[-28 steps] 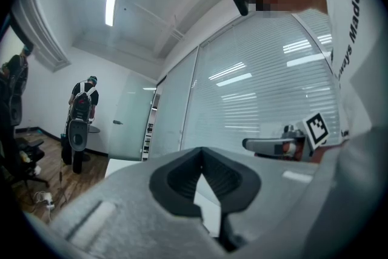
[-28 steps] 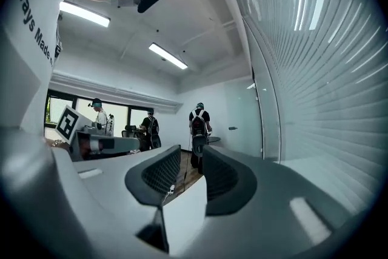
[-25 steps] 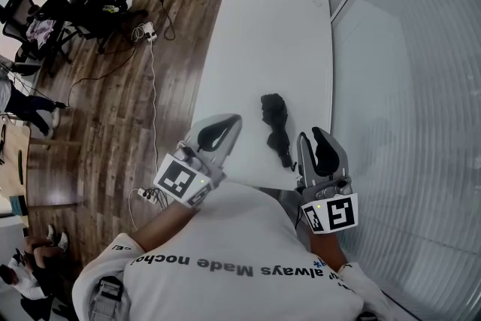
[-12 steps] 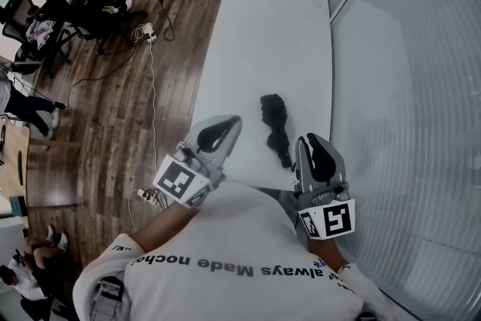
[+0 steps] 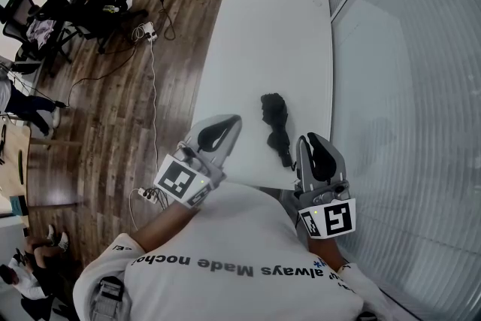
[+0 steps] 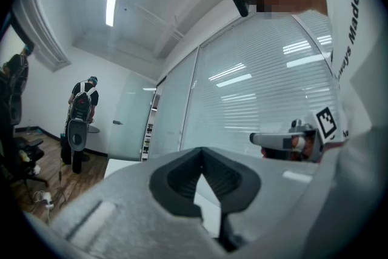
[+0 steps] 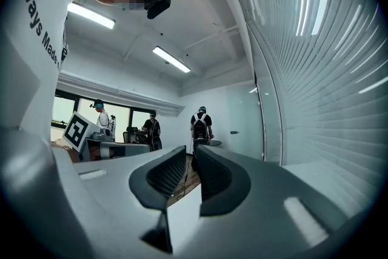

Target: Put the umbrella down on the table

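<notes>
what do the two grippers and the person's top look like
Both the left gripper and right gripper are light grey with black ribbed pads inside the jaws. Each carries a white cube with black square markers. The person wears a white T-shirt with dark lettering.

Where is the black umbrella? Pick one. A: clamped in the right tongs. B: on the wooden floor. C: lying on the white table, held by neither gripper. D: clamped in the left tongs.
C: the umbrella lies on the table between the left gripper and the right gripper, whose shut tongs hold nothing.
</notes>
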Available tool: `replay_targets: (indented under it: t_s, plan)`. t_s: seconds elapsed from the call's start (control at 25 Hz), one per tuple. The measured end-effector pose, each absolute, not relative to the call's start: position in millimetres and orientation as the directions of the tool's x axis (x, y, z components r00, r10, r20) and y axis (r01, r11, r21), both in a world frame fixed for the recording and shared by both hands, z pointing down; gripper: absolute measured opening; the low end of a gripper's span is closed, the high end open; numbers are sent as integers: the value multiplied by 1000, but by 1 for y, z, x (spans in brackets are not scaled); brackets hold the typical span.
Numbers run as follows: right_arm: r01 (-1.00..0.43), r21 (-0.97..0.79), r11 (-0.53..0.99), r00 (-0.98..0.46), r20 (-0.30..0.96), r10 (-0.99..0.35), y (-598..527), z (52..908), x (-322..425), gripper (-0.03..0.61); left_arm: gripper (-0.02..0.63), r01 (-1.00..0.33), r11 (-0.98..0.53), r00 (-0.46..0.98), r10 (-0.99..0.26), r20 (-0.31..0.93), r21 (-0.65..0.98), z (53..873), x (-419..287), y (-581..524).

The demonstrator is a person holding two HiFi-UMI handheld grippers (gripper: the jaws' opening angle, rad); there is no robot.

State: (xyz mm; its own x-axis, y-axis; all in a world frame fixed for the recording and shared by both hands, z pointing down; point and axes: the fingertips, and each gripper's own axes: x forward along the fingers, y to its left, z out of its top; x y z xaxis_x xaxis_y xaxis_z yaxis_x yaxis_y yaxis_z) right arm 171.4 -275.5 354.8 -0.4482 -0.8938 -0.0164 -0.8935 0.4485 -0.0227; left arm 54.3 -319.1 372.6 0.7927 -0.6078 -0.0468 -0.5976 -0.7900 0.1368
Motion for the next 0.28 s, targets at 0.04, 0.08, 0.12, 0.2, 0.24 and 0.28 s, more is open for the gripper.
replay_targets:
  t_s: [0.04,0.08,0.12,0.2,0.24,0.28]
  plan:
    - [-894,-22,447,-447,-15,-894,-275,355,172,57,3,-598,-790,792,-608,-46,136,372,55,-319]
    - [-895,-21,446,-446,-14,-895,-274,356,173,57,3,-599,-789,792,-609,-46,136,372,55,-318]
    - [-895,-20,445,-445,-13,-896,-273,356,174,57,3,-599,-789,792,-609,-47,135,373,56,-316]
    - [-896,-21,443,-443,-11,-896,-271,358,175,57,3,-599,-790,792,-608,-47,135,373,57,-314]
    - [-896,-23,442,-442,-10,-897,-270,359,176,57,3,-598,-790,792,-608,-47,135,373,58,-312]
    - [-897,-24,442,-442,-8,-897,-269,360,177,57,3,-598,-790,792,-608,-46,135,374,59,-311]
